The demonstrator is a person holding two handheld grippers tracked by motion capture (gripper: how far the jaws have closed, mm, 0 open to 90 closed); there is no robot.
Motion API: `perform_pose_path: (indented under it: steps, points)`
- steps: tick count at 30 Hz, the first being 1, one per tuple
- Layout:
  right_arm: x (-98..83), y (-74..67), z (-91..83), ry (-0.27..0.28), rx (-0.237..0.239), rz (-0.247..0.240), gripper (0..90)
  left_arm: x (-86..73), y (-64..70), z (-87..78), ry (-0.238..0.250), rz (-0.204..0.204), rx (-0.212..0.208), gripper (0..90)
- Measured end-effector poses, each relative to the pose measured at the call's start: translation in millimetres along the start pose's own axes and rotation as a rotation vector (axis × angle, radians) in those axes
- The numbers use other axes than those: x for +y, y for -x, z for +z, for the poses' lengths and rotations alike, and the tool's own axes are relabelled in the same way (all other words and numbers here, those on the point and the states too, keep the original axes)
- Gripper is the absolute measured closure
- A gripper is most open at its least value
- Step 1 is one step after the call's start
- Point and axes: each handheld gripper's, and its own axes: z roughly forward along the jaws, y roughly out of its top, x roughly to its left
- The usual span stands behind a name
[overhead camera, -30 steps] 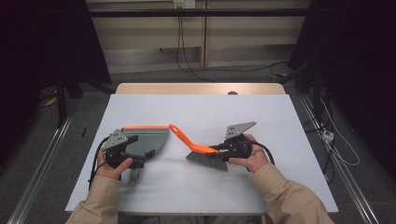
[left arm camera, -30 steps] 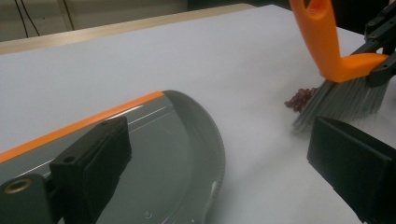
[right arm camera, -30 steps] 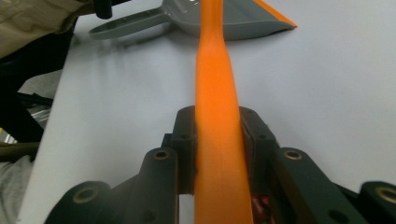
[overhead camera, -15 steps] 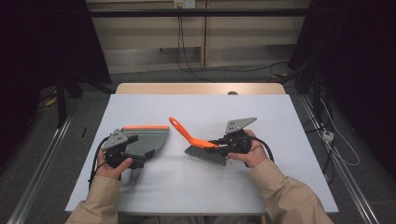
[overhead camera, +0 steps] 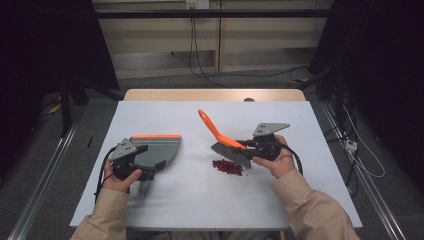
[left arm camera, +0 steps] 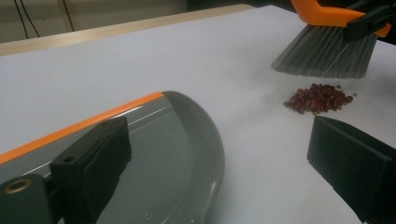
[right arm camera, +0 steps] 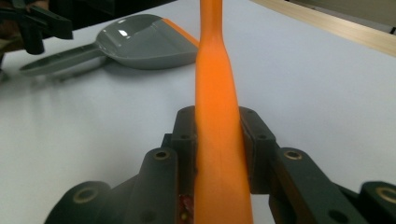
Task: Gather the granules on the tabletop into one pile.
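Note:
A grey dustpan (overhead camera: 159, 149) with an orange front lip lies on the white table (overhead camera: 200, 200) at the left. My left gripper (overhead camera: 152, 170) hovers at its rear rim. In the left gripper view (left arm camera: 219, 154) the jaws stand wide open, one over the dustpan (left arm camera: 154, 140) and one over bare table. My right gripper (overhead camera: 246, 146) is shut on the orange handle of a brush (overhead camera: 216, 129). Its grey bristles (overhead camera: 231, 153) hang just behind a small pile of red grains (overhead camera: 227, 166). The right gripper view (right arm camera: 217, 126) shows both pads pressed on the brush handle (right arm camera: 215, 93).
The dustpan's long grey handle (right arm camera: 60, 58) points toward the person's left hand. A wooden strip (overhead camera: 215, 95) borders the table's far edge. Cables and dark floor lie beyond it. Bare table stretches between the dustpan and the red pile.
The brush has moved right, away from the dustpan, and its handle has swung up from lying toward the pan. The red pile now shows in front of the bristles. The left hand stayed put.

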Motion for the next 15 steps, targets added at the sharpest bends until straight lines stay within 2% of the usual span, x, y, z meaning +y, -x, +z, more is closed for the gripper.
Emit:
perform_pose_path:
  steps: [3,7,8,10,12,15]
  points:
    - [-1.2,4.8,1.3,0.002,-0.008,0.020,71.1,0.5,0.0,-0.1,0.001,0.001,0.002,6.2]
    - [-1.0,2.4,4.4,-0.004,-0.020,0.007,71.1,0.3,-0.1,-0.5,0.000,0.000,0.004,6.2]
    - [-1.7,3.5,3.7,-0.009,-0.031,0.000,71.1,0.4,-0.4,-0.8,0.000,0.002,0.003,6.2]
    - [-5.0,7.6,0.8,-0.010,-0.057,0.016,71.1,0.3,-0.6,-1.1,0.000,0.004,0.003,6.2]
    - [-9.7,10.0,-2.8,-0.013,-0.103,0.019,71.1,0.3,-0.6,-1.0,-0.001,0.004,0.003,6.2]
    - [-19.6,8.5,-4.8,-0.009,-0.141,0.034,71.1,0.5,-0.5,-0.8,-0.001,0.003,0.003,6.2]
